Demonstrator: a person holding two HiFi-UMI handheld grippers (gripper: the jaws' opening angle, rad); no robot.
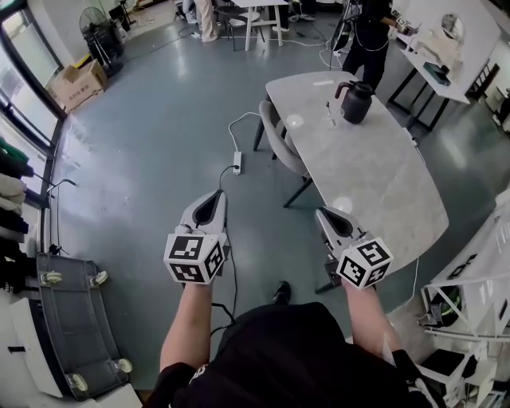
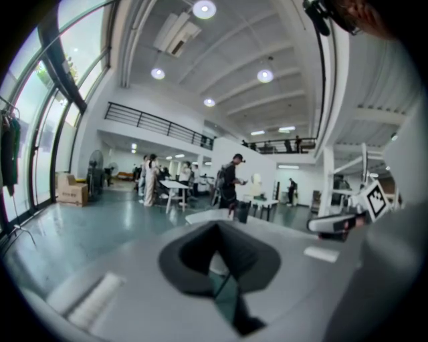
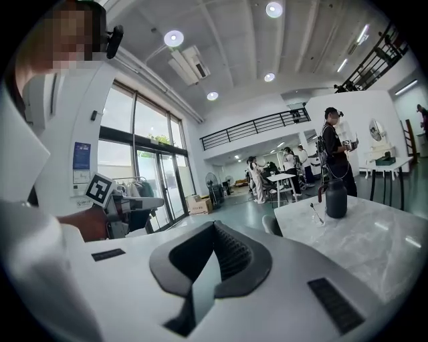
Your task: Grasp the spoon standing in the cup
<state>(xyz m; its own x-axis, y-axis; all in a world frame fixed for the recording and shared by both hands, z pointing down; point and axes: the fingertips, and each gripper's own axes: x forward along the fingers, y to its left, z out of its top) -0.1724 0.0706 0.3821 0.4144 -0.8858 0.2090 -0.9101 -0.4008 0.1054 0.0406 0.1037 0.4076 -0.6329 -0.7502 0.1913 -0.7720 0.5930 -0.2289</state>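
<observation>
We see a bright hall: round ceiling lamps (image 2: 204, 9) and daylight through tall windows (image 1: 17, 56) light it evenly. The floor (image 1: 159, 119) has a soft sheen, the worktop (image 1: 374, 175) two pale glare spots. Both gripper views bulge strongly, with black corners; the left tongs (image 2: 217, 230) look blurred.

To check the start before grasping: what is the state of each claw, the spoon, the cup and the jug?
left claw: shut, empty
right claw: shut, empty
spoon: standing in the cup, untouched
cup: upright on the table
jug: upright on the table, beside the cup
</observation>
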